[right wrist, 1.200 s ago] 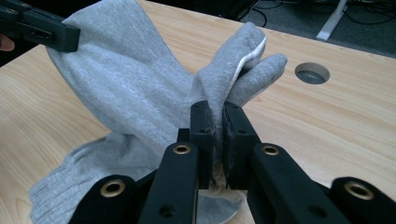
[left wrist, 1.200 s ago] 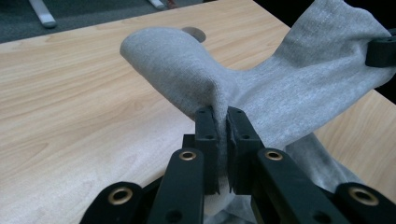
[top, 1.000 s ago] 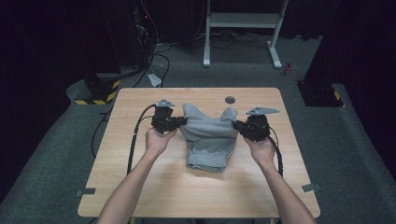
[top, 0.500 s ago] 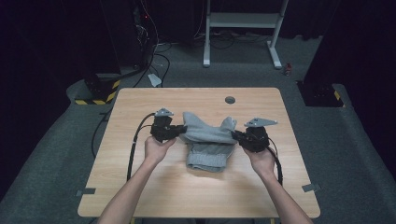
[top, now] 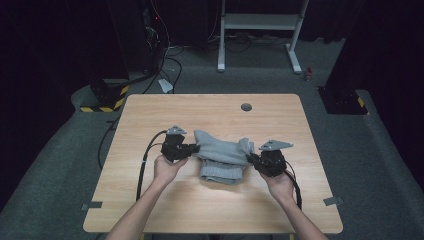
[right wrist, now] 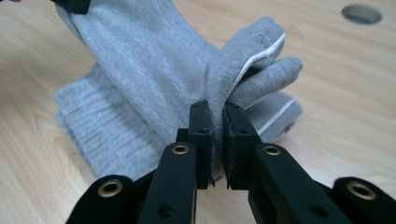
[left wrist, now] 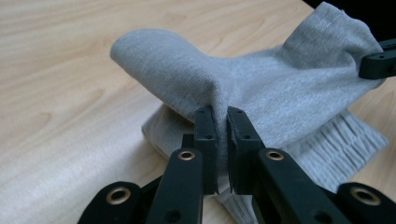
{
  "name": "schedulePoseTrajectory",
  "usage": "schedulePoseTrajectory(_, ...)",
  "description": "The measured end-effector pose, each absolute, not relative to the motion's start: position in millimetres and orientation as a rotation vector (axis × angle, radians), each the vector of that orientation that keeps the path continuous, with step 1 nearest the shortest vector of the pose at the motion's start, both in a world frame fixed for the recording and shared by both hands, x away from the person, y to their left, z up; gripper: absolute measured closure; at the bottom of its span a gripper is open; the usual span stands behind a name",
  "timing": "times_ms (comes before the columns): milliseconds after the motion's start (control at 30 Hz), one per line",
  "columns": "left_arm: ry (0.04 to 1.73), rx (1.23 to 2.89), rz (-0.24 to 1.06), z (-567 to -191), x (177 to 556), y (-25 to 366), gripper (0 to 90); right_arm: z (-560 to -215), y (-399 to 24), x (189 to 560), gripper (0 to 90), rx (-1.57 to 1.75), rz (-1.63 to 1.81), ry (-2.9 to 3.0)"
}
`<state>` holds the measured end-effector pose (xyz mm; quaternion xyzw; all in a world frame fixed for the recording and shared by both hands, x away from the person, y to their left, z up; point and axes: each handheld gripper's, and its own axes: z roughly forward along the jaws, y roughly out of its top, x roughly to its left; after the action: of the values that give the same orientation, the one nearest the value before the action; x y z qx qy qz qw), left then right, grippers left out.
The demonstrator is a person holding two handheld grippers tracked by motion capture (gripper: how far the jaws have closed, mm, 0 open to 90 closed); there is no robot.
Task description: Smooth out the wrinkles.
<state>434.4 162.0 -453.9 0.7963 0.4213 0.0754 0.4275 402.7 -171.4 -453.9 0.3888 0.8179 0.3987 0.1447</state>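
Observation:
A grey knitted garment (top: 222, 157) lies partly folded in the middle of the wooden table (top: 150, 115). Its upper layer is stretched between both grippers, just above a ribbed lower layer. My left gripper (top: 192, 148) is shut on the garment's left edge; in the left gripper view the jaws pinch a fold of the grey garment (left wrist: 261, 93) at my left gripper (left wrist: 222, 116). My right gripper (top: 251, 158) is shut on the right edge; in the right gripper view a bunched corner of the grey garment (right wrist: 140, 60) with a white seam sits between the jaws of my right gripper (right wrist: 215, 112).
A round cable hole (top: 246, 106) sits near the table's far edge. Black cables (top: 145, 160) trail off the table's left side. Beyond the table stand a white metal frame (top: 260, 22) and a yellow-black striped base (top: 102, 102) on the grey floor.
Both hands have drawn back toward the near edge and lowered, carrying the garment's upper layer down over the ribbed part. Both grips stay closed on the cloth.

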Motion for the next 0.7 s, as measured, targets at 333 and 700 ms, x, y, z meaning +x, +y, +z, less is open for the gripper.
schedulePoseTrajectory(333,1.064,2.038,0.121,-482.5,416.7,153.2,83.4,-479.7,-171.9,394.0,82.1,1.155,1.083,2.412)
schedulePoseTrajectory(700,1.101,2.067,0.165,-500.9,415.5,132.2,83.1,-494.3,-169.2,409.8,82.2,1.198,1.02,2.403)
